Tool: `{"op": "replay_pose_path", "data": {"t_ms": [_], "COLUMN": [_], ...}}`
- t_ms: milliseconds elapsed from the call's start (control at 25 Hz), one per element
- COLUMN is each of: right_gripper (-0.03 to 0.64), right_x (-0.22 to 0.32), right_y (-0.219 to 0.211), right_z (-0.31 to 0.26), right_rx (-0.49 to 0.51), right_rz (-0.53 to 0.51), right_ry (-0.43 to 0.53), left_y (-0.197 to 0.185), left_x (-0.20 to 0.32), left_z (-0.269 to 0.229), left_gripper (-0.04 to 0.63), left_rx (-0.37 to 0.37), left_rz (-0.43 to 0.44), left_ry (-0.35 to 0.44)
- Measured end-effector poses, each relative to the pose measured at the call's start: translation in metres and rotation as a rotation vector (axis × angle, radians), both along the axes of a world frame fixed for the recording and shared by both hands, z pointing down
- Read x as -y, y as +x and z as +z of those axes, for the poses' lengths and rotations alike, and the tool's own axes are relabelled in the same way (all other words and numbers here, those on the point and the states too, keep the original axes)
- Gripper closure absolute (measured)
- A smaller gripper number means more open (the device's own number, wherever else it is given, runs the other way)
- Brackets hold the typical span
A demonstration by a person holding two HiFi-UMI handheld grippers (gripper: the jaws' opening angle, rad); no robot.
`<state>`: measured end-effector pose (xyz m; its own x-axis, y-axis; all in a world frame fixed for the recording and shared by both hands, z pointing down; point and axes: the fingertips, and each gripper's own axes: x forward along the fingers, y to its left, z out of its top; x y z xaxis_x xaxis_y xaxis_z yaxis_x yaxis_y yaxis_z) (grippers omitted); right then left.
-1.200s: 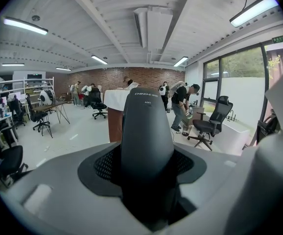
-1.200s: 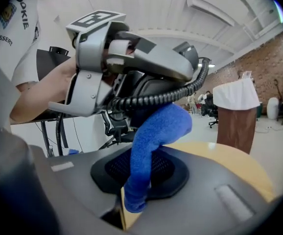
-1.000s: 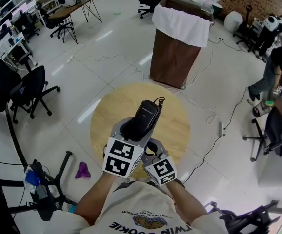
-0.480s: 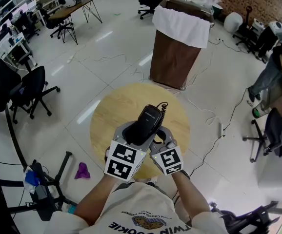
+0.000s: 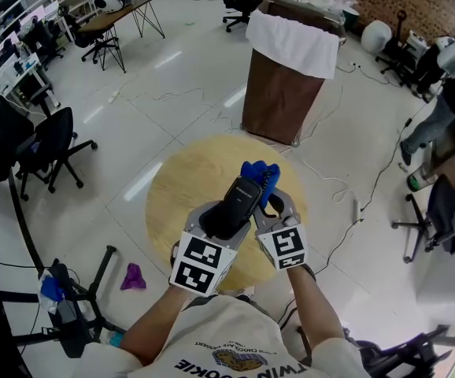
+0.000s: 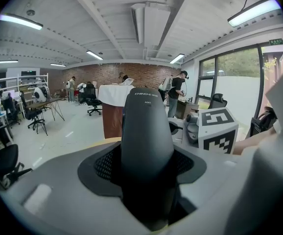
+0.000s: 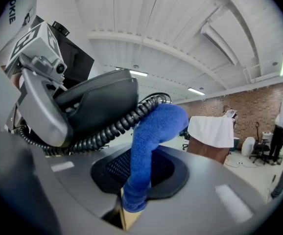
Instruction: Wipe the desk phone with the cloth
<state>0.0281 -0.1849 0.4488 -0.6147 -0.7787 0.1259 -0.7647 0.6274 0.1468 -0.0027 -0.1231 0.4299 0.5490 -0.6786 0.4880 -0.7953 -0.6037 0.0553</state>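
Note:
A black desk-phone handset (image 5: 238, 198) is held above the round wooden table (image 5: 182, 181), and my left gripper (image 5: 221, 215) is shut on its lower end. In the left gripper view the handset (image 6: 147, 131) stands upright between the jaws. A blue cloth (image 5: 260, 176) is pinched in my right gripper (image 5: 271, 203), which is just right of the handset. The cloth lies against the handset's far end and coiled cord. In the right gripper view the cloth (image 7: 151, 141) rises from the jaws and touches the coiled cord (image 7: 109, 129) under the handset (image 7: 97, 101). The phone's base is hidden.
A brown bin with a white liner (image 5: 287, 69) stands beyond the table. Office chairs (image 5: 46, 144) are at the left. A purple rag (image 5: 133, 275) and loose cables lie on the floor. A person (image 5: 444, 113) is at the far right by more chairs.
My right gripper has moved forward along the handset's right side, and the blue cloth now shows at the handset's far end. The handset has stayed in the left gripper, slightly shifted right.

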Motion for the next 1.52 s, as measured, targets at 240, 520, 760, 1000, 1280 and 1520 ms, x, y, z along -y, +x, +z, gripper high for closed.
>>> {"op": "replay_pose_path", "data": {"t_ms": [240,520,760,1000,1280,1520], "right_gripper": [0.555,0.555,0.555,0.555,0.555,0.555], "right_x": [0.005,0.012,0.001,-0.012,0.000,-0.003], "right_y": [0.006,0.033,0.053,0.034,0.005,-0.029], "right_z": [0.000,0.026,-0.048,-0.117,-0.109,-0.099], "right_rx": [-0.001,0.011,0.132,0.206,0.102,-0.006], "right_rz": [0.019,0.123,0.181,0.109,0.020,-0.082], "right_ry": [-0.002,-0.097,0.006,0.103,0.051,0.020], "left_y": [0.002,-0.004,-0.016,-0.008,0.006,0.008], "left_x": [-0.002,0.001,0.008,0.004,-0.011,-0.015], "left_z": [0.003,0.004,0.014,0.030,0.046,0.053], "left_gripper": [0.330,0.330,0.328,0.328,0.328,0.328], "left_rx": [-0.003,0.001,0.039,0.062,0.131,0.189], "left_rz": [0.006,-0.014,-0.036,-0.010,0.042,0.062], "left_ry": [-0.006,-0.002,-0.005,-0.026,-0.032,-0.012]}}
